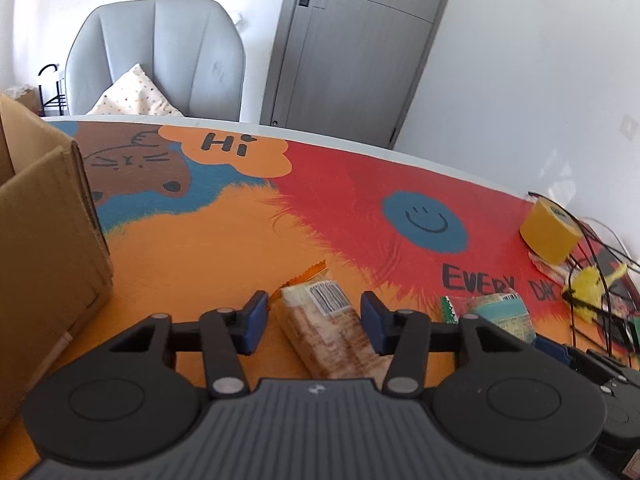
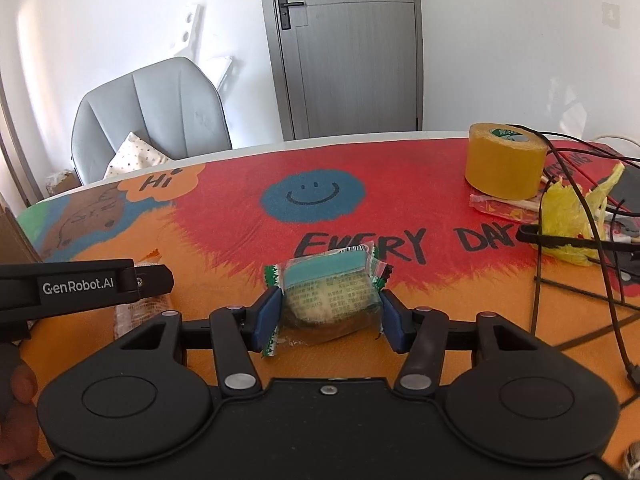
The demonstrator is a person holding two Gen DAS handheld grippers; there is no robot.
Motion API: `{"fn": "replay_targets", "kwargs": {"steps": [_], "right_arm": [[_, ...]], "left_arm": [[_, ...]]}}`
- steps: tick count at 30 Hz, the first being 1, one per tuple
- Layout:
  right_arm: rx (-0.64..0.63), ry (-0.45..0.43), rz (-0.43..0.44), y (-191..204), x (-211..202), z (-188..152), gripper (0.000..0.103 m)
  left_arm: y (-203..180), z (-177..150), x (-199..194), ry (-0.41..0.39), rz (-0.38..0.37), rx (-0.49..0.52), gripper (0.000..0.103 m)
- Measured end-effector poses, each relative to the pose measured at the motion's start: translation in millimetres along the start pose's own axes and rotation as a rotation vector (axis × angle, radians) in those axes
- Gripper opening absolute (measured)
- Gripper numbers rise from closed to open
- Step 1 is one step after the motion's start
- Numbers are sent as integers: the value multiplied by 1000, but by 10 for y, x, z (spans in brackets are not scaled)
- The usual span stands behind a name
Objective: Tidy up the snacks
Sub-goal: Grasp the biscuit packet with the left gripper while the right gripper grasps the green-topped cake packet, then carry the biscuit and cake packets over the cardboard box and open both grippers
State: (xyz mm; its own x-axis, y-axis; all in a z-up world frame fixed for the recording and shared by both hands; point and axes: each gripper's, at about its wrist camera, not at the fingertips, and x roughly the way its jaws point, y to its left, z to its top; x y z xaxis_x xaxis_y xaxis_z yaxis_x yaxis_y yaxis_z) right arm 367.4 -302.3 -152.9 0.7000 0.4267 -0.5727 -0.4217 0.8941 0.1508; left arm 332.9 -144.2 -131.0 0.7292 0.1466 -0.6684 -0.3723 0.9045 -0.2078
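Your left gripper (image 1: 314,324) has its jaws wide, straddling the biscuit pack (image 1: 332,332) on the table (image 1: 240,240); centre them, then close. Your right gripper (image 2: 328,320) has its jaws against the green cake packet (image 2: 330,296); whether they are gripping it, I cannot tell. Count: two snacks, one box (image 1: 44,248), one tape roll (image 2: 505,160).

The tablecloth (image 2: 248,216) was red and orange, printed with a blue smiley at twelve o'clock and black lettering. The wrapped cake (image 2: 330,292) showed a teal band with green-and-white crimped ends, between blue fingertips (image 2: 269,312). At two o'clock stood a yellow tape roll (image 2: 505,164); the long snack (image 1: 334,332) was tan-brown with an orange edge.
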Motion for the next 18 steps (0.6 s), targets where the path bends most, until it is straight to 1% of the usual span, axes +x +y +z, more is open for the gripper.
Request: {"fn": "replay_targets", "kwargs": {"steps": [3, 6, 13, 14, 18], "right_arm": [[8, -3, -11, 50, -72, -68, 53], [19, -9, -17, 102, -164, -148, 52], [61, -16, -30, 198, -393, -278, 51], [62, -21, -33, 226, -430, -290, 51], [84, -37, -35, 323, -564, -332, 50]], "left_arm": [[37, -29, -46, 3, -28, 29, 40], [68, -60, -105, 9, -49, 57, 36], [203, -107, -268, 26, -111, 77, 31], [224, -112, -303, 21, -121, 81, 24], [296, -121, -420, 12, -143, 101, 20]]}}
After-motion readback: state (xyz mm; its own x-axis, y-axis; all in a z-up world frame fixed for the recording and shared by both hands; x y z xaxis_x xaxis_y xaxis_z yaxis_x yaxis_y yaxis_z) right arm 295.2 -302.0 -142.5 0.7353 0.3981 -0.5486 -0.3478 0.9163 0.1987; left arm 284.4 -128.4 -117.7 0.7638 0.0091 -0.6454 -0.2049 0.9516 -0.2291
